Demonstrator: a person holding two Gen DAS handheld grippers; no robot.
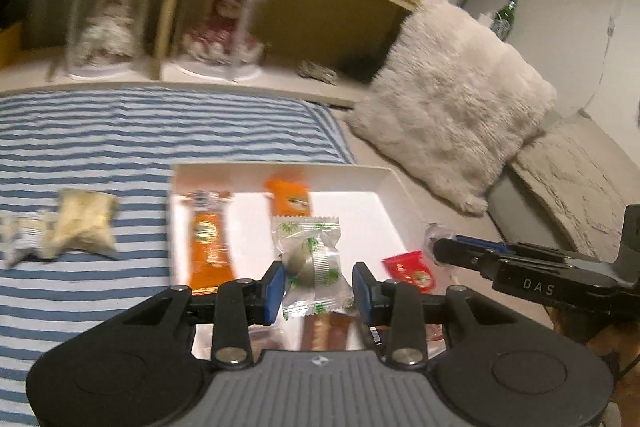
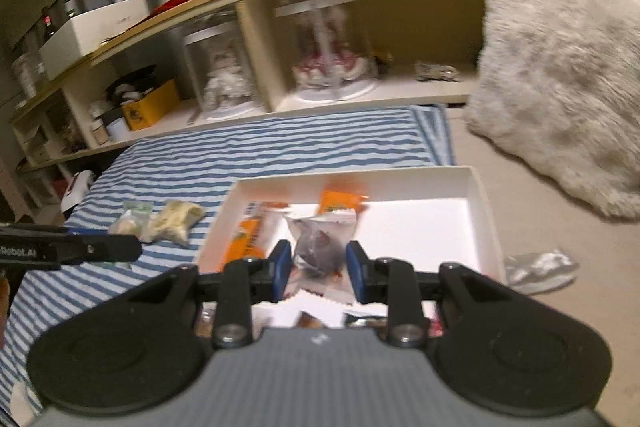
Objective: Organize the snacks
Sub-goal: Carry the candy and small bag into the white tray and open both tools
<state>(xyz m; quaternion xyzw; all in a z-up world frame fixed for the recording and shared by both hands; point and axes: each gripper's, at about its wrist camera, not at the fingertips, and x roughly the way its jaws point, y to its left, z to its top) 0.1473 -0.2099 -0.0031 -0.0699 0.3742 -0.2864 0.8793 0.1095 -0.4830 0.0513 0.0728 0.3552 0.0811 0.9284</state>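
Note:
My left gripper (image 1: 319, 291) is shut on a clear, green-printed wrapper with a round dark-green snack (image 1: 316, 261), held over the near part of the white tray (image 1: 394, 195). My right gripper (image 2: 319, 267) is shut on a clear wrapper with a dark snack (image 2: 320, 249) above the same tray (image 2: 478, 203). Two orange packets (image 1: 208, 247) (image 1: 290, 193) lie in the tray, also seen as orange packets (image 2: 248, 241) in the right view. A red packet (image 1: 408, 269) lies by the tray's right side. Brown snacks beneath the fingers are mostly hidden.
Beige snack bags (image 1: 84, 223) (image 2: 176, 221) lie on the blue-striped cloth (image 1: 120, 131) left of the tray. A silver wrapper (image 2: 540, 267) lies right of it. A fluffy white cushion (image 1: 452, 107) leans at the right. A low shelf (image 1: 280, 7) with glass-domed dolls runs behind.

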